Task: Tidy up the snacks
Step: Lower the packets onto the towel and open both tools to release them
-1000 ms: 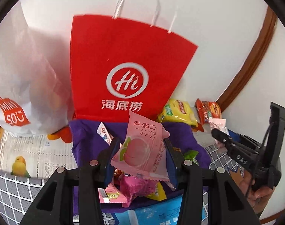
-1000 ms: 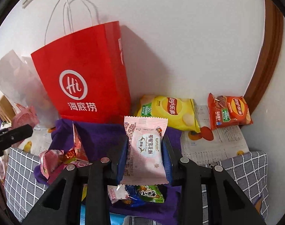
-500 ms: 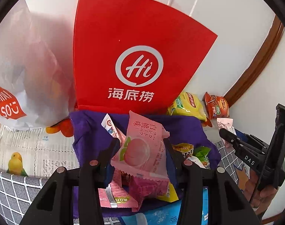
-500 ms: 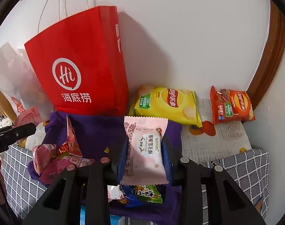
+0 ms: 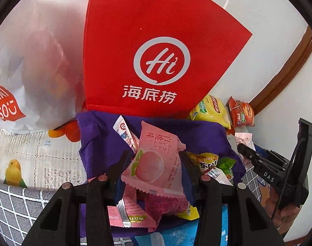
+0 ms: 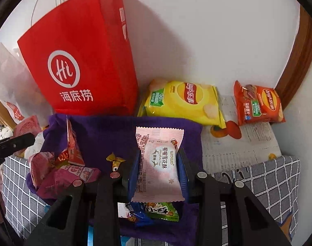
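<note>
My left gripper is shut on a pink peach snack packet, held above a purple cloth strewn with small snacks. My right gripper is shut on a pale pink snowflake-crisp packet over the same purple cloth. The right gripper also shows at the right edge of the left wrist view, with a corner of its packet above it. A finger of the left gripper pokes in at the left of the right wrist view.
A red paper bag stands against the wall behind the cloth, a white plastic bag to its left. Yellow and orange chip bags lie at the back right. Pink wrappers and green packets litter the cloth. A checked cover lies underneath.
Both grippers have sunk toward the cloth with their packets still held. The red bag now looms larger and higher in both views.
</note>
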